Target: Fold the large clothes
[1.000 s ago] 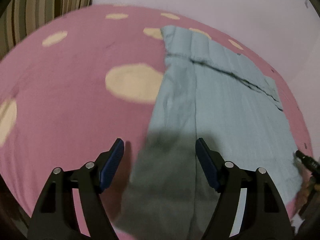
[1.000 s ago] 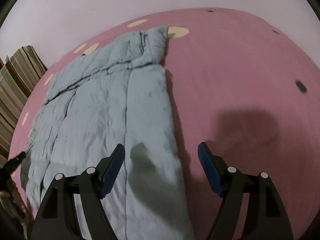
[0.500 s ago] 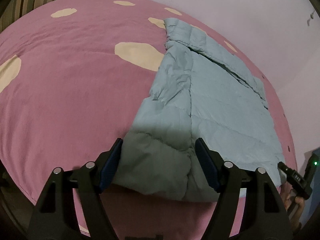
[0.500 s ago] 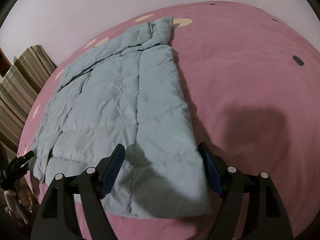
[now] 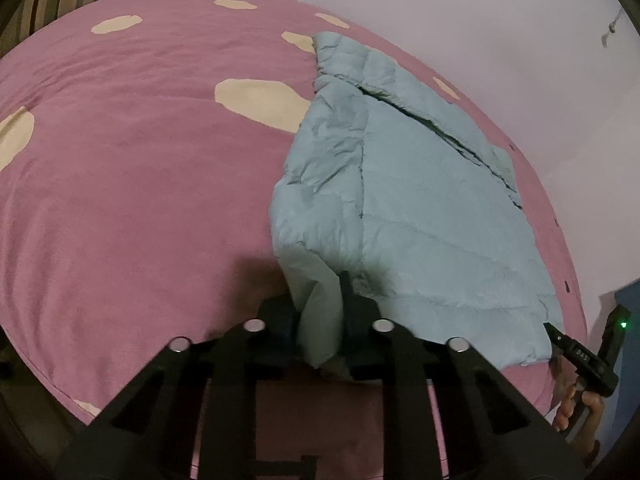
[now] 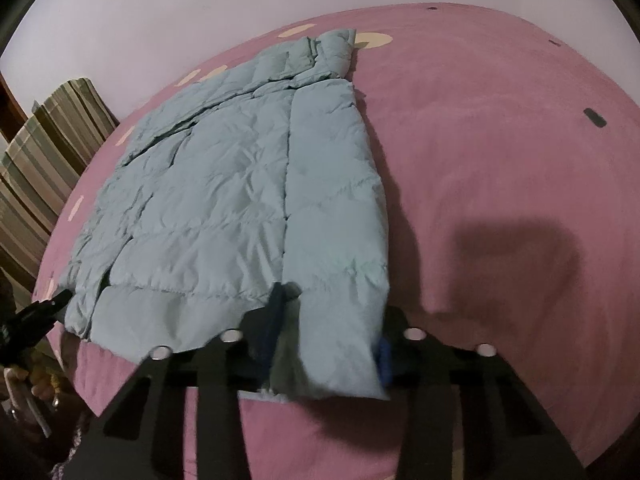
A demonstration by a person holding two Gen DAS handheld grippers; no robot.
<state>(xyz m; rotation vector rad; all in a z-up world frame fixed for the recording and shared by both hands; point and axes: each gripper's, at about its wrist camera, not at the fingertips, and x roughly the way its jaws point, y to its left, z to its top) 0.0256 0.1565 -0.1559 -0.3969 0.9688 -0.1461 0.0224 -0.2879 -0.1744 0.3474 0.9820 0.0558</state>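
Observation:
A light blue puffer jacket (image 5: 420, 208) lies flat on a pink bedspread (image 5: 140, 200), collar toward the far wall, hem toward me. My left gripper (image 5: 320, 320) is shut on the jacket's near left hem corner, which bunches up between its jaws. In the right wrist view the jacket (image 6: 240, 184) spreads to the left. My right gripper (image 6: 326, 344) has its jaws partly closed around the near right hem corner, with fabric between them. The other gripper shows at the right edge of the left wrist view (image 5: 580, 356) and the left edge of the right wrist view (image 6: 32, 320).
The bedspread has cream spots (image 5: 260, 100). A pale wall (image 6: 200, 8) stands behind the bed. A striped cushion or chair (image 6: 44, 148) is at the bed's left side. The bed's near edge runs just under both grippers.
Both grippers pulled back to the hem near the bed edge. The left one closed on the left hem corner. The right one narrowed around the right hem corner.

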